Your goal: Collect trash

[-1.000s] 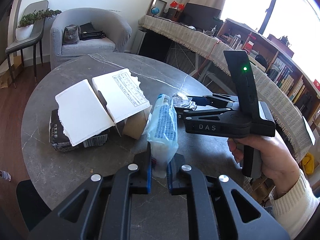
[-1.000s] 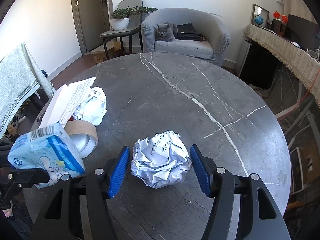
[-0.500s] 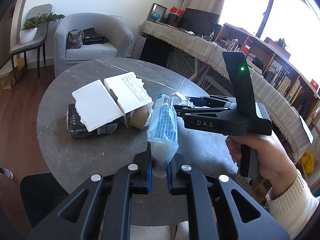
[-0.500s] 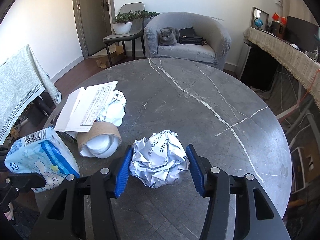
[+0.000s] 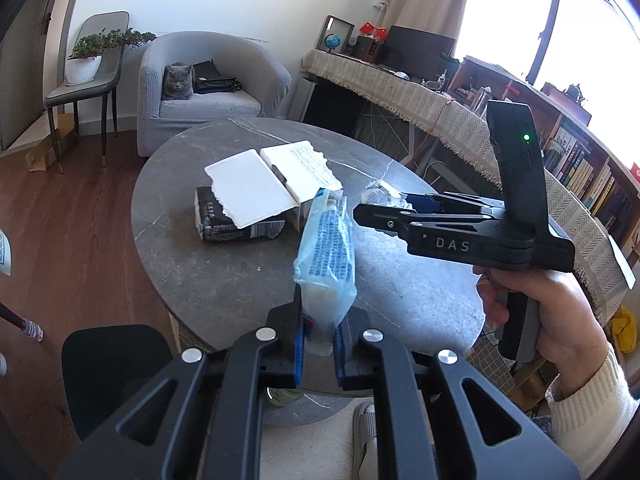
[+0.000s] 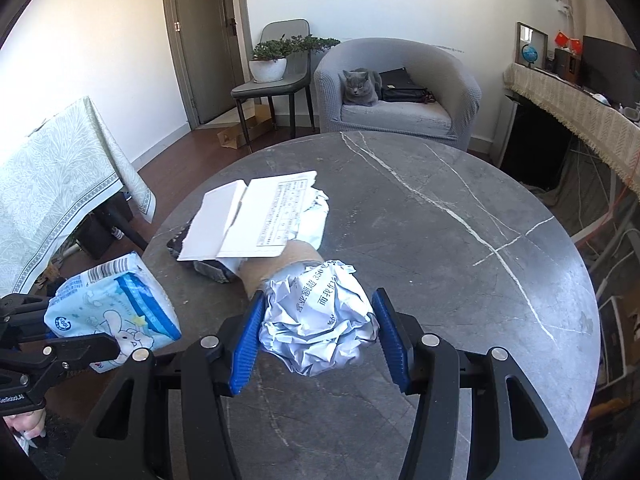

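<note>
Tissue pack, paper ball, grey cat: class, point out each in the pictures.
tissue pack [image 5: 326,256], left wrist view, middle of its printed face
paper ball [image 6: 318,320], right wrist view, crumpled centre
grey cat [image 6: 361,87], right wrist view, its face

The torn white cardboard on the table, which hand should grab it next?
Neither is free. The left gripper pinches the tissue pack and the right gripper holds the paper ball. The left is nearer the cardboard.

Right gripper [image 6: 318,334] clamps the crumpled paper ball [image 6: 318,320] above the marble table [image 6: 460,248]; tissue pack [image 6: 112,312] held at left; torn carton [image 6: 252,216] behind.
</note>
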Tool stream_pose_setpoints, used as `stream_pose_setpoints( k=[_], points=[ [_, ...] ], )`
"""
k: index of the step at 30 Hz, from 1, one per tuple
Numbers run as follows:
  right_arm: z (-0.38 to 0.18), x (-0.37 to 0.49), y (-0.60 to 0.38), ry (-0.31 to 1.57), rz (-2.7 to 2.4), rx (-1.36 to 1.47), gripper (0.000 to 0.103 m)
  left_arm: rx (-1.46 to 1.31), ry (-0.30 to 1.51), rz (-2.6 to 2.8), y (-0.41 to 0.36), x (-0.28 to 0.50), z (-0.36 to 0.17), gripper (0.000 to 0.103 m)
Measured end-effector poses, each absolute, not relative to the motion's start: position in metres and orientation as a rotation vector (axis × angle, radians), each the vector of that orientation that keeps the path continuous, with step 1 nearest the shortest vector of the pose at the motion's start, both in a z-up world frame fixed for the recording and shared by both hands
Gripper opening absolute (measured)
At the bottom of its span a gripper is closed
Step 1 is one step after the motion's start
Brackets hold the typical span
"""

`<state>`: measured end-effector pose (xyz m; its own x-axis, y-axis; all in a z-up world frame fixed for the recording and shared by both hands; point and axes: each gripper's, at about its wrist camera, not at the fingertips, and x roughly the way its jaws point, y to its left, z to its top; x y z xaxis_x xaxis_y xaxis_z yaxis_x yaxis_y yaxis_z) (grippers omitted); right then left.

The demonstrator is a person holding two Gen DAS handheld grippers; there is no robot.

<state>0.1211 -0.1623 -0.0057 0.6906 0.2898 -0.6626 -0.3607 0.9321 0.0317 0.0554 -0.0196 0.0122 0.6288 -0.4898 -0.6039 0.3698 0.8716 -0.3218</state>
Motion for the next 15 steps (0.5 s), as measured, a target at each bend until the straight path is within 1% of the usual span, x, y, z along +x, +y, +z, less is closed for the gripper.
stream_pose_setpoints(
  k=[8,15],
  points=[
    [0.004,0.107,-0.131,0.670,0.442,-0.140,0.054,-0.176,0.743,-0.450,0.002,0.044,0.010,0.013],
    [0.006,0.103,-0.103,0.661,0.489,-0.155,0.054,-0.174,0.741,-0.405,0.025,0.037,0.007,0.013]
  ],
)
